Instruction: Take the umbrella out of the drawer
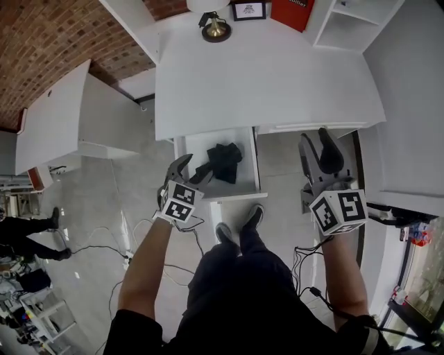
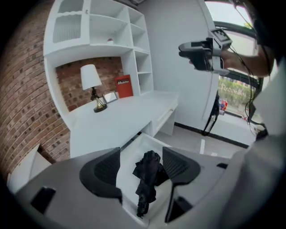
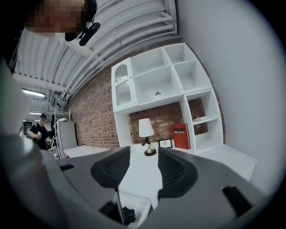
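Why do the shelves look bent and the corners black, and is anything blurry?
Left gripper view: the wide-angle lens bows the shelves and darkens the corners; the window is washed out; the black umbrella in the drawer shows little detail. Right gripper view: same bowing; the near jaws look soft. Head view: evenly lit; the desk edges curve.

A desk (image 1: 270,76) fills the far middle; a drawer (image 1: 200,147) stands pulled out from its near edge, left of centre, with the umbrella (image 1: 223,161) lying in it. The left gripper (image 1: 194,170) is at the drawer's near left corner, the right gripper (image 1: 319,144) well to the drawer's right. On the desk's far edge stand a lamp (image 1: 216,26), then a picture frame (image 1: 248,10) and a book (image 1: 291,12) to its right.
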`<state>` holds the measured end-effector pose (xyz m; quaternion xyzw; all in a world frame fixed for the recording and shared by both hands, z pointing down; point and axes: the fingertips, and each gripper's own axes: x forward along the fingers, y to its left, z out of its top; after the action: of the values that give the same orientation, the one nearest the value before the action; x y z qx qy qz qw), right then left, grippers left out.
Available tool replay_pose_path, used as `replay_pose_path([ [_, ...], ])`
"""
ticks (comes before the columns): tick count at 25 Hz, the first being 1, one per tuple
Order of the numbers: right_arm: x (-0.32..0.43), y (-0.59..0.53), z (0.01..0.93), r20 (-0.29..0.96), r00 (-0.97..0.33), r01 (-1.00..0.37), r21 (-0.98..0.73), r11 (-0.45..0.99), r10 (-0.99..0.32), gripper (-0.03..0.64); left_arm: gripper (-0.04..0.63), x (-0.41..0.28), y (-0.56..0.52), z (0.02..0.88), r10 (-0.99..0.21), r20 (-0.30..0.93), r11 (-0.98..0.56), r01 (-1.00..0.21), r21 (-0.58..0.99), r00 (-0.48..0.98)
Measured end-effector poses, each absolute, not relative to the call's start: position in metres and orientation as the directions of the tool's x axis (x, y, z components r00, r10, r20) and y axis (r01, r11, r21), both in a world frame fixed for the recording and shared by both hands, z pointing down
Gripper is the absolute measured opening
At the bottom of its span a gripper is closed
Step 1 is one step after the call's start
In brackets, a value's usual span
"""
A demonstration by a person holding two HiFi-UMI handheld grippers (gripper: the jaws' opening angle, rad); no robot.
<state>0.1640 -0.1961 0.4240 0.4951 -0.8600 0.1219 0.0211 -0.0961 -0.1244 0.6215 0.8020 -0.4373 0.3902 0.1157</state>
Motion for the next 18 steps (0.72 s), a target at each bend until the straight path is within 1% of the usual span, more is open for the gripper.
replay_pose_path([
  [3,0.175,-0.201,0.440,0.190,-0.491,-0.867,-0.194,0.458,-0.850,0.192,0.281,-0.079,-0.131,0.661,-0.538,0.778,-0.655,-0.741,-0.146,0.323],
  [6,0.187,-0.202,0.455,0.213,-0.453,-0.887,-0.207,0.413,-0.866,0.164,0.281,-0.069,-0.134,0.700,-0.473,0.816,-0.698,-0.707,-0.117,0.332],
  [11,0.197,-0.203,0.483,0.280,-0.409,-0.911,-0.179,0.371,-0.869,0.164,0.287,-0.063,-0.141,0.765,-0.363,0.873,-0.753,-0.654,-0.068,0.327],
  [18,0.207,-0.188,0.537,0.397,-0.351,-0.936,-0.146,0.319,-0.848,0.164,0.308,-0.063,-0.155,0.835,-0.251,0.917,-0.792,-0.611,-0.010,0.310],
])
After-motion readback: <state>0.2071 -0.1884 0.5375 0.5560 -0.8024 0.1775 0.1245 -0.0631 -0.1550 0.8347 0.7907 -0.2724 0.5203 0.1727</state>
